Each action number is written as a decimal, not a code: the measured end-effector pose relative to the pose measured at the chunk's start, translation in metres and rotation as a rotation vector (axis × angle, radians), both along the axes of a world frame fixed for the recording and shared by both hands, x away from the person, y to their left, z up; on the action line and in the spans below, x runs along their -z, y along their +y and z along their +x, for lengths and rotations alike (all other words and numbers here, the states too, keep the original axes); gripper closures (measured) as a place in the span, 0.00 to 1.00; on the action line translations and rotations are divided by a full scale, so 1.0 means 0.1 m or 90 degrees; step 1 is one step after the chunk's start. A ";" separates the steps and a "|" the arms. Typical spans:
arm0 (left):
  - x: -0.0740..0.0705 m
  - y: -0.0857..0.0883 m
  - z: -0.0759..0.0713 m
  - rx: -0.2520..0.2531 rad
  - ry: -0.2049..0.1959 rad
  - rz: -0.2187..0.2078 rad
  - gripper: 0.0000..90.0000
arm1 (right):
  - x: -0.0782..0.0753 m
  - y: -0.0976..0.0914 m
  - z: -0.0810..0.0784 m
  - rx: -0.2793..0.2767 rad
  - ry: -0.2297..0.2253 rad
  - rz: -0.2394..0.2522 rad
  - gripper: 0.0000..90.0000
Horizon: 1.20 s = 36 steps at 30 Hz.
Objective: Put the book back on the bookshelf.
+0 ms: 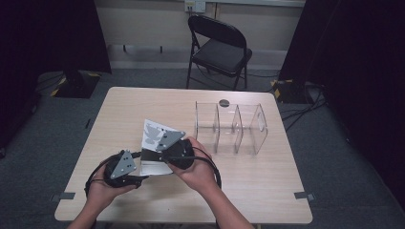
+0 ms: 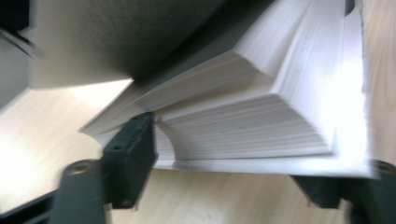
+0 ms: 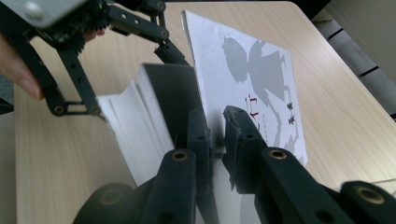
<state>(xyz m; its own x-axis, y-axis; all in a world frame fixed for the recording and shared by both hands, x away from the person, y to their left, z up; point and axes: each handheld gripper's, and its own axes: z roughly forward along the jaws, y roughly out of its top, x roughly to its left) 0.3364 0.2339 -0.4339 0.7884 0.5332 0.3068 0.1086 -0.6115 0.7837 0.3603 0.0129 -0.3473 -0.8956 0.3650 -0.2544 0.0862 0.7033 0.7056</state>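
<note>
Book opened between two grippers

Grippers meet at a book (image 1: pixel 155 150) lying on the near left part of the table (image 1: pixel 248 191). On the left, our left gripper (image 1: pixel 138 168) stands about half open around the white page block (image 2: pixel 261 116), one pad against the page edges. We cannot tell whether it grips. To its right, our right gripper (image 3: pixel 215 135) is pinched nearly closed on the front cover (image 3: pixel 252 70), holding it raised. Farther right stands a clear divided box (image 1: pixel 231 126).

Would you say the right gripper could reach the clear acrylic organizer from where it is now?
Probably not at once: the right gripper is shut on the cover of the book. The organizer itself stands close by with bare table between.
</note>
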 end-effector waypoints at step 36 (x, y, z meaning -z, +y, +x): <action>-0.38 0.11 -0.20 -0.012 0.038 0.027 0.59 | -0.31 0.17 0.03 -0.084 0.037 -0.021 0.91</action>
